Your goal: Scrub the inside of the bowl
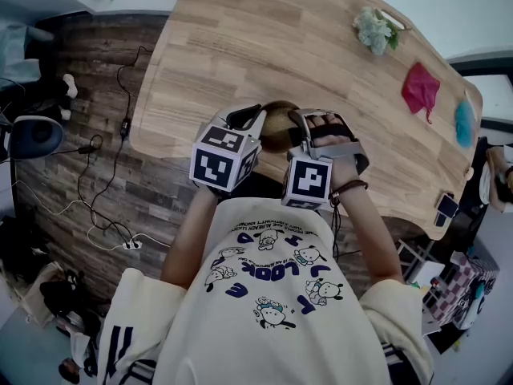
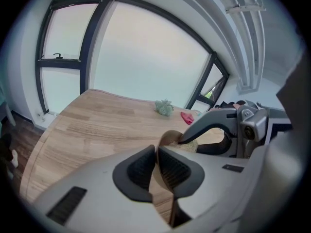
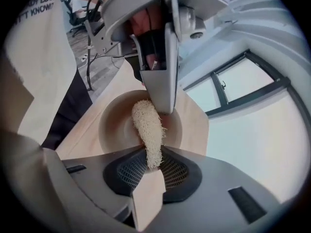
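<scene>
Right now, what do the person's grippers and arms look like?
The left gripper and right gripper are grey with black pads, and each carries a white cube with black square markers. The person wears a cream short-sleeved shirt with navy print and a dark wristband.

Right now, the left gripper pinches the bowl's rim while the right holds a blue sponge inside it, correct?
Not a blue sponge: the right gripper view shows the right gripper holding a pale fibrous scrubber inside the bowl. The rest holds.

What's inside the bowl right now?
The loofah, held by the right gripper, reaches into the bowl. The left gripper on the rim covers part of the far wall; the surface under the loofah is hidden.
</scene>
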### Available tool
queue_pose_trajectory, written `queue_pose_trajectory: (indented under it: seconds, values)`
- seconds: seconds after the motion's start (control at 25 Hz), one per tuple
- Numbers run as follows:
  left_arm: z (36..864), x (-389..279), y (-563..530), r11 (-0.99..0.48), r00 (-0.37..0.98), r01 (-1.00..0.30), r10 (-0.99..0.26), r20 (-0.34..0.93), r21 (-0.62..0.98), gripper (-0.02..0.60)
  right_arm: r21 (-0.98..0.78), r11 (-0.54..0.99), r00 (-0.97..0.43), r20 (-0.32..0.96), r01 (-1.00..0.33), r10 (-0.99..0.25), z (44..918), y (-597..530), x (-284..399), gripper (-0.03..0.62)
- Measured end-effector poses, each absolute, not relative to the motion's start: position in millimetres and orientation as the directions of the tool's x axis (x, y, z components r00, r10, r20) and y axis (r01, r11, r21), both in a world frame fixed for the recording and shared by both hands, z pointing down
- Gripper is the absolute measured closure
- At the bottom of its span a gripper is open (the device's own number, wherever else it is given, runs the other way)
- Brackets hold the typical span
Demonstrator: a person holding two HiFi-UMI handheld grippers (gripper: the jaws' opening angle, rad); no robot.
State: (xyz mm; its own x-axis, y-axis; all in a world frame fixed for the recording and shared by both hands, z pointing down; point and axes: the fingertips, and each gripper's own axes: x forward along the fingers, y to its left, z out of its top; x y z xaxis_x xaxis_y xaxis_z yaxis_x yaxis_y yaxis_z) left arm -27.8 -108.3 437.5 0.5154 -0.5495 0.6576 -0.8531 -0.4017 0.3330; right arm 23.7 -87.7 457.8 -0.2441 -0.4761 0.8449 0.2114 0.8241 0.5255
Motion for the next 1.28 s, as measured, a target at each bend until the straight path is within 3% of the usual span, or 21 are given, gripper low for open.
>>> queue_pose_trajectory:
  seconds: [0.44,0.76,0.92,1.12,1.28]
  values:
    - [432,-36,-115,-0.343,0.468,-0.883,-0.612,0.637,0.319,0.531,0.395,0.917,-0.23,0.898,0.05,-0.374,459,-77,19,0.522]
    - [433,-54,-119,-0.268,0.42,-0.906,-0.657,0.627,0.326,0.531,0.288,0.956,-0.367,0.886,-0.046,-0.284,447,-59,1,0.522]
    - [433,-61,-120,-0.248,0.419,-0.905,-0.663,0.62,0.346,0.532,0.32,0.947,-0.415,0.867,0.039,-0.276,437,-48,-4,0.522]
    - [436,-59,-117,-0.252,0.418,-0.906,-0.656,0.628,0.34,0.532,0.342,0.92,-0.355,0.898,0.19,-0.261,436,-42,5,0.522]
    - [438,-62,-117,-0.254,0.398,-0.916,-0.657,0.641,0.31,0.532,0.328,0.922,-0.352,0.904,0.204,-0.244,434,-42,9,0.523]
